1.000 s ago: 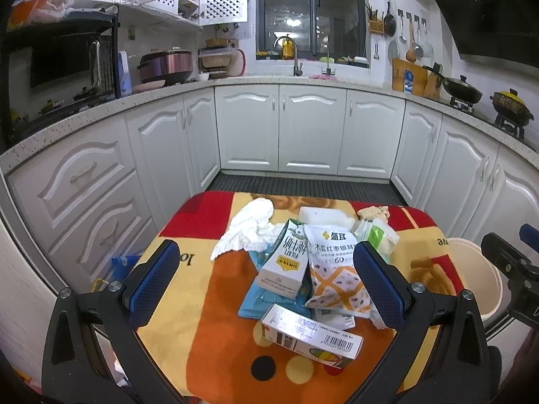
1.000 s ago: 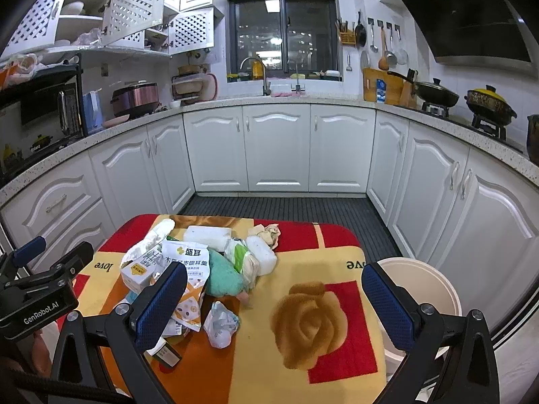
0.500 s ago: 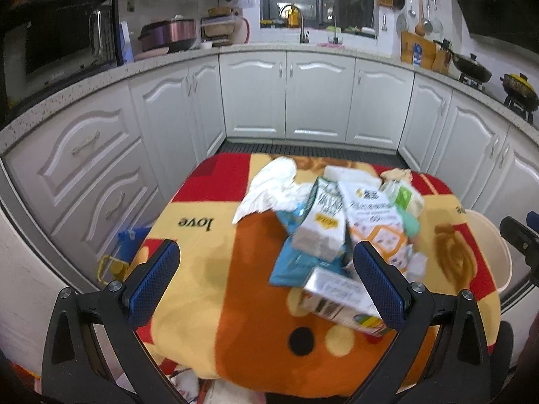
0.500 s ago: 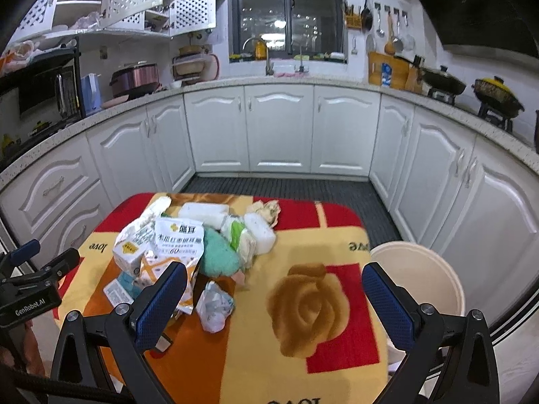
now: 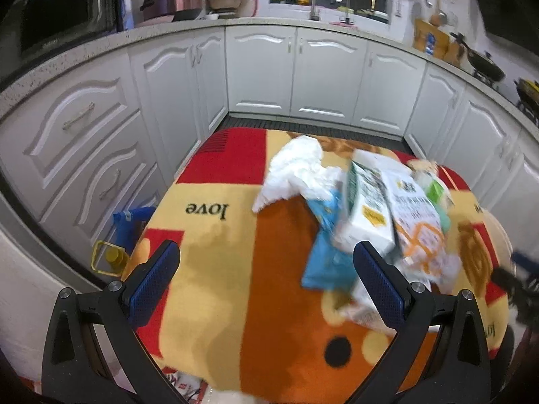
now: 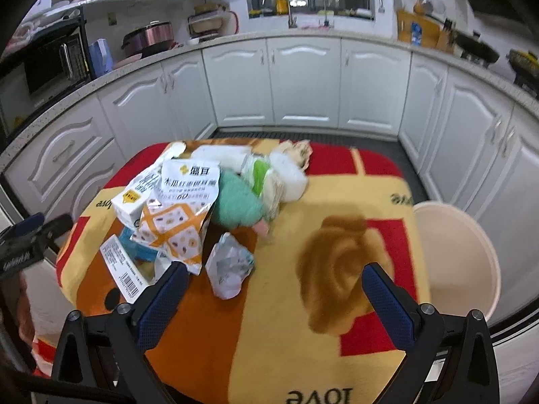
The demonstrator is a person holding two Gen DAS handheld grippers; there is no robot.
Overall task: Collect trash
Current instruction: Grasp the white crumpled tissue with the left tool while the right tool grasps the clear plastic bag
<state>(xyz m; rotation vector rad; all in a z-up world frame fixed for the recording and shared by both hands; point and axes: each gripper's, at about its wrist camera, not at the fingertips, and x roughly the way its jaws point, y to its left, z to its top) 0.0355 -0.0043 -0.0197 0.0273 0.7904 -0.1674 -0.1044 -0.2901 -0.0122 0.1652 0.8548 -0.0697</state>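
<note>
Hovering right tongs [image 6: 269, 289] | spread wide | crumpled wrapper [image 6: 229, 266] just ahead, between

Ahead of our right tool lies the trash heap: a crumpled grey-white wrapper [image 6: 229, 267] nearest, just beyond its left finger. Farther out and to the left, an orange-patterned white pouch [image 6: 180, 215] lies flat over a white carton [image 6: 134, 198], with a barcoded box [image 6: 123, 271] beside that finger. A mint-green wad [image 6: 237, 203] touches the pouch's right edge. From our left tool, white crumpled tissue [image 5: 296, 171] sits ahead to the right, touching a blue packet [image 5: 328, 252]. A beige bin [image 6: 454, 256] stands to the right, open and upright.
</note>
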